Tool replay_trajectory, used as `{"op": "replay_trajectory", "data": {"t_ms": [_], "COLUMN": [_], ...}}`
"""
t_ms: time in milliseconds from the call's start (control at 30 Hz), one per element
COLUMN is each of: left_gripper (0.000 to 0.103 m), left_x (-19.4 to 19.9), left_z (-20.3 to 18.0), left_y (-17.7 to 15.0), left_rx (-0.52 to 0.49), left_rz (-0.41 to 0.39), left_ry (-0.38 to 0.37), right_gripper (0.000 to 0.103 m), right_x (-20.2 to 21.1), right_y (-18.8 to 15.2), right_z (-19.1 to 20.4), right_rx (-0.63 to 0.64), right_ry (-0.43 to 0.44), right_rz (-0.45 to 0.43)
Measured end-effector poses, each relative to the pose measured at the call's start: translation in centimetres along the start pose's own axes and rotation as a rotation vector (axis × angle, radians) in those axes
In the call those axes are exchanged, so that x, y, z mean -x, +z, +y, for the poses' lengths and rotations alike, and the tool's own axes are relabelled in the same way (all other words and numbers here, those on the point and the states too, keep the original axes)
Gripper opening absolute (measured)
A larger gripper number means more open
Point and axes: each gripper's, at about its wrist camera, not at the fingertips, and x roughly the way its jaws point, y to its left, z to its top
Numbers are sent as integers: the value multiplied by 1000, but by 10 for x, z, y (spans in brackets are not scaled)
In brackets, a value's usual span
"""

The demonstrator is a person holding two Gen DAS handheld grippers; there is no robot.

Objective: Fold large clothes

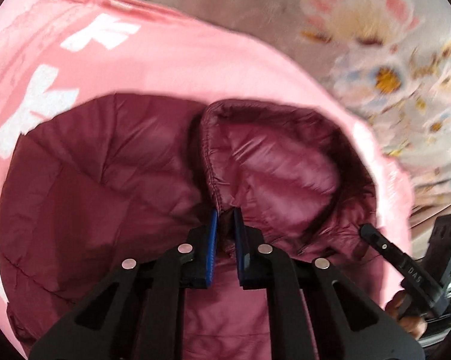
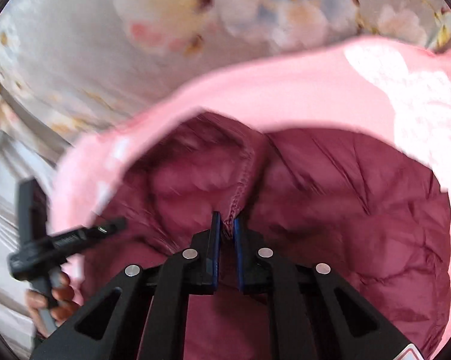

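Closest to the lens, my left gripper (image 1: 225,211) had its blue pads clamped on a stitched edge of the jacket (image 1: 105,186), a maroon quilted one. My right gripper (image 2: 226,216) was pinched onto a stitched seam of the same jacket in just the same way, so both were closed on fabric, not on air. Each wrist view also caught the other tool off to one side, held in a hand (image 2: 57,300).

That jacket lay spread on top of a pink garment (image 1: 195,69) with white lettering, and both rested on a floral bedsheet (image 1: 375,60). The pink piece showed all around the maroon one, so the jacket sat well inside its outline.

I judged this to be the start of a fold: both grips set on a hem or edge, nothing yet carried over. The next move would call for lifting both grippers together, keeping the edge level between them, and taking care that only the jacket came up. I could not tell whether either pinch had caught the pink layer beneath.
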Motion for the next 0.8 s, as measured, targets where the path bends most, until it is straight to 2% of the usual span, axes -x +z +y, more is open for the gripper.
{"op": "replay_trajectory", "data": {"t_ms": [67, 167, 367, 433, 500, 567, 633, 667, 700, 767, 800], "left_gripper": [10, 10, 11, 12, 12, 12, 21, 41, 68, 95, 95], "left_x": [-11, -13, -17, -17, -8, 12, 37, 48, 58, 60, 51], "left_z": [6, 7, -7, -12, -12, -13, -13, -14, -14, -10, -5], "left_y": [-7, -15, -26, -25, -24, -18, -4, 6, 19, 41, 56], "left_rx": [-1, -45, -162, -172, -160, -141, -114, -87, -37, 68, 150], "left_rz": [11, -32, -114, -118, -102, -107, -140, -158, -180, -183, -158], "left_ry": [4, 9, 99, 120, 116, 92, 49, 15, -43, -139, -199], "right_gripper": [8, 6, 6, 7, 13, 18, 19, 23, 35, 49, 50], "right_x": [-13, -23, -34, -36, -28, -5, 18, 27, 31, 25, 15], "right_y": [-8, -19, -28, -26, -21, -13, -2, 3, 11, 30, 36], "right_z": [-13, -15, 2, 4, -4, -8, -7, -6, -5, -9, -14], "right_rx": [-19, 16, 175, 171, 116, 29, -10, -38, -73, -198, -282], "right_ry": [-25, -58, -193, -189, -151, -84, -13, 29, 78, 236, 298], "right_rz": [31, 37, -28, -22, 0, -19, -64, -84, -95, -84, -66]}}
